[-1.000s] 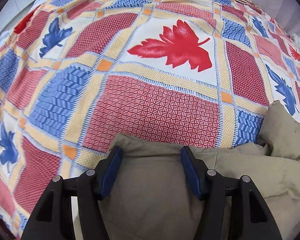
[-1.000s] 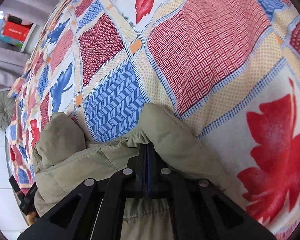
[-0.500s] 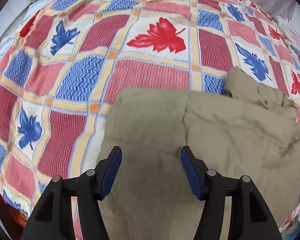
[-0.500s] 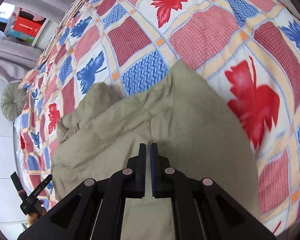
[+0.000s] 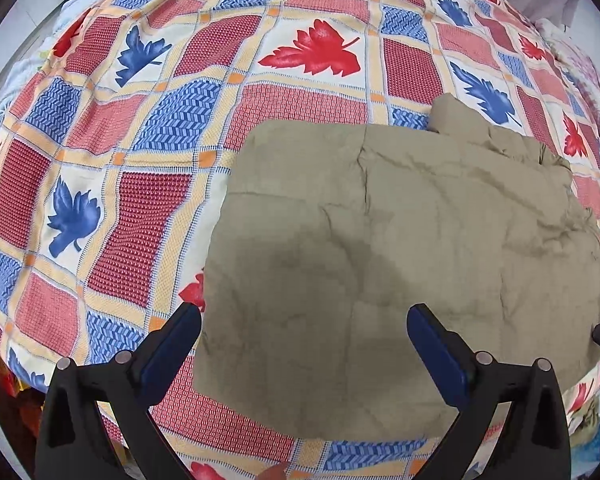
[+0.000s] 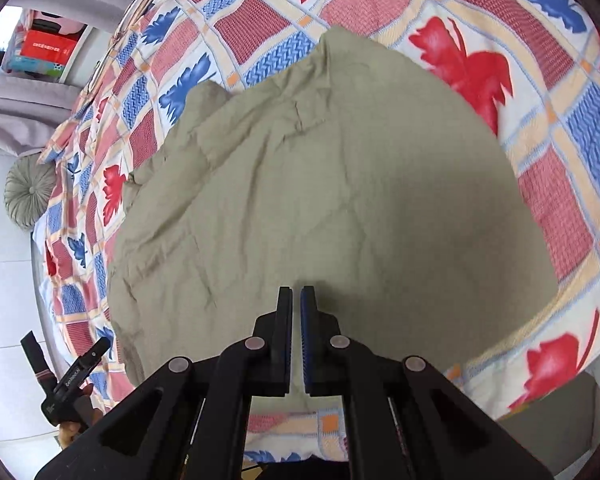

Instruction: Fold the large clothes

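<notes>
The olive jacket [image 5: 400, 264] lies folded into a rough rectangle on the patterned bedspread [image 5: 148, 208], its flat edge to the left and a bunched lump, perhaps a sleeve or hood, at its far right corner. The left gripper [image 5: 304, 344] hangs above the jacket's near edge, its jaws opening with nothing between them. The right gripper [image 6: 296, 320] hovers over it too, jaws closed and empty. Both seem lifted clear to judge the fold.

patchwork bedspread [image 5: 148, 208] — khaki garment [image 5: 380, 260] flat
</notes>
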